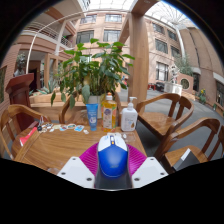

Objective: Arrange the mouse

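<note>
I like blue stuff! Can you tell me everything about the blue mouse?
The mouse is bright blue, smooth and rounded like shiny plastic, with a pale stripe down its middle that may be the wheel. It lies flat between the two fingers of the tongs, against their pink pads, pointing away toward the bottles. The fingers sit close on both sides. The wooden table is under it. No cord can be seen.

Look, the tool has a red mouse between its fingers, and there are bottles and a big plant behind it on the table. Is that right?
Not quite. The mouse is blue, not red, as the gripper view shows. It does sit between the tool's fingers, and the bottles and the big plant stand behind it on the table.
</note>
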Available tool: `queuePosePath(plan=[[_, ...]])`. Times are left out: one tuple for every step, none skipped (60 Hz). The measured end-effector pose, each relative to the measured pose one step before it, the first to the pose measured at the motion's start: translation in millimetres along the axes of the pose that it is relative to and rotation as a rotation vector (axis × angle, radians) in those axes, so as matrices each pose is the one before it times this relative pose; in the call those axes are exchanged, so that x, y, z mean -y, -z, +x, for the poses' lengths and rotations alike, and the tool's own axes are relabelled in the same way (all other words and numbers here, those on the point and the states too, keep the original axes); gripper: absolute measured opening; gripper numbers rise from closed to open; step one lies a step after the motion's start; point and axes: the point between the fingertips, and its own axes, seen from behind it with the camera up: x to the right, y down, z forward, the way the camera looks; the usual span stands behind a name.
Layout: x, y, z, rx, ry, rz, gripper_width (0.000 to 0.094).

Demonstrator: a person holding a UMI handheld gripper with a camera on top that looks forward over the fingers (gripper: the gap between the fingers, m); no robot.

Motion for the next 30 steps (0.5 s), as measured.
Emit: queuePosePath(plan=[[-12.05, -7.15, 5.74, -0.00648, -0.0039, -0.03034, 0.0358], [-12.4, -6.47, 5.33, -0.00597, -0.0036, -0.02926, 0.0357], [-12.53, -6.07, 4.46, -0.00572, -0.0023, -0.02803, 0.0358], [-12.03, -5.55, 3.82, -0.00439, -0.0025, -0.02566, 0.0359], [-11.75, -5.76, 3.3, -0.00325, -0.0025, -0.02426, 0.0359], [-17.16, -5.73, 3.46, -0.00262, -0.003, -0.0163, 0.0359], [-8.89, -4.7, 2.11, -0.00082, -0.004, -0.02096, 0.0359], [-8.62, -3.96, 1.35, 0.0007, -0.0039, -0.01824, 0.0361], [-7.77, -3.38, 0.99, 0.00201, -0.0037, -0.01624, 0.036], [-7.01, -3.14, 0.91, 0.00208, -0.0033, -0.01497, 0.0363], [-6.87, -4.37, -0.39, -0.0007, -0.003, -0.01318, 0.0363], [-8.27, -2.74, 1.29, 0.00028, -0.0046, -0.00667, 0.0365], [-3.71, -2.3, 0.47, 0.00158, -0.0063, -0.00591, 0.0367], [-3.29, -1.89, 0.07, 0.00274, -0.0062, -0.00454, 0.0368], [-3.04, -1.68, -0.32, 0.00399, -0.0053, -0.00442, 0.0378], [-1.64, -0.21, -0.15, 0.00237, -0.0034, -0.00354, 0.0395], [3.69, -0.59, 0.14, 0.00095, 0.0021, 0.01767, 0.0406], [3.97, 0.49, -0.51, -0.00038, 0.003, -0.00394, 0.042], [-2.42, -0.24, 1.4, 0.00041, 0.0026, 0.00343, 0.0429], [-1.63, -0.37, -0.02, 0.00142, 0.0009, -0.00431, 0.0441], [-1.68, -0.46, -0.34, 0.00248, -0.0013, -0.00615, 0.0458], [-1.01, -0.15, -0.67, 0.00309, -0.002, -0.00549, 0.0472], [1.95, 0.35, -1.58, 0.00231, -0.0025, -0.00609, 0.0493], [0.08, 0.38, -1.04, 0.00415, -0.0023, -0.00231, 0.0511], [-0.28, 0.73, -0.91, 0.0045, -0.0019, -0.0035, 0.053], [0.23, 1.39, -0.66, 0.00289, -0.002, -0.00133, 0.0552], [0.88, 2.12, 0.22, -0.0008, -0.0014, 0.00232, 0.0588], [1.67, 3.28, 0.11, -0.00174, -0.0007, 0.00538, 0.064], [1.99, 4.06, 0.47, -0.00429, 0.0003, 0.00759, 0.0699], [1.49, 4.14, 0.77, -0.0034, 0.0038, 0.00486, 0.0763]])
